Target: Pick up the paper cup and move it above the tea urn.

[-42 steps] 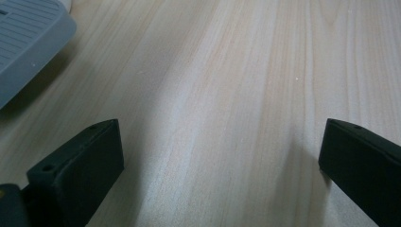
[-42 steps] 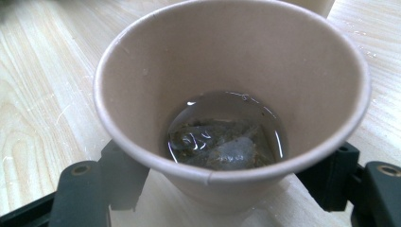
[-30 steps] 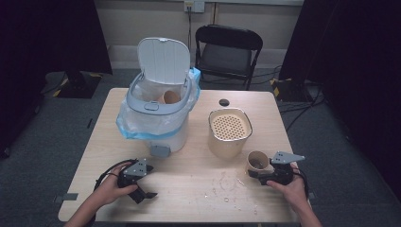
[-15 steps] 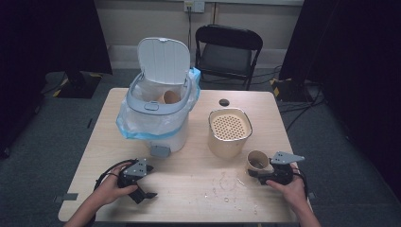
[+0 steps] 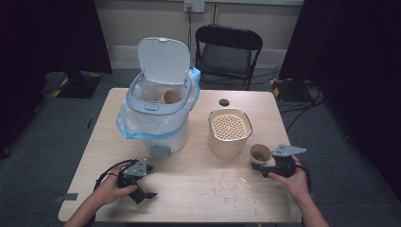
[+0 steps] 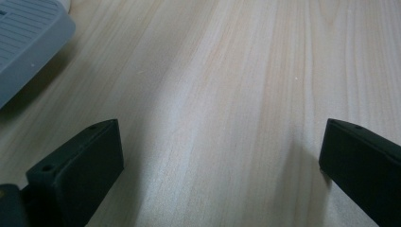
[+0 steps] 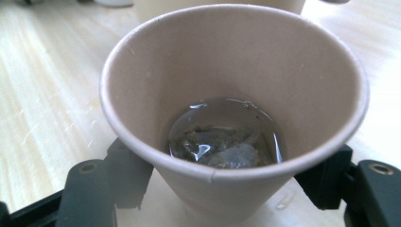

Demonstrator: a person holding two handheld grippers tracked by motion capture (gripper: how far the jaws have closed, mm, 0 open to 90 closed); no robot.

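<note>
The paper cup (image 7: 234,109) stands upright near the right edge of the table (image 5: 189,189), toward the near right corner, just in front of the beige strainer pot (image 5: 230,132). It holds a shallow pool of liquid with soggy bits at the bottom. The right gripper (image 5: 261,166) has its jaws on either side of the cup's lower wall, pressed against it as far as the right gripper view shows, so I judge it is gripping the cup.

Over the last second almost nothing has shifted: cup and right gripper sit in nearly the same spot, with only a slight settling of the hand. That suggests the grip has just been taken and the lift has not begun. The cup's base seems to rest on the table.

The left gripper (image 5: 144,191) lies low near the near left corner, jaws wide apart with bare wood between them, holding nothing; it has not moved either.

A wet splash (image 5: 231,184) marks the table between the two hands, nearer the right one. The white bin (image 5: 158,118) with its blue liner stands at the left of the table's middle, lid up, with another cup (image 5: 169,97) already inside.

The likely next move is to carry the cup to the strainer pot to drain it; with liquid inside, it should stay level.
</note>
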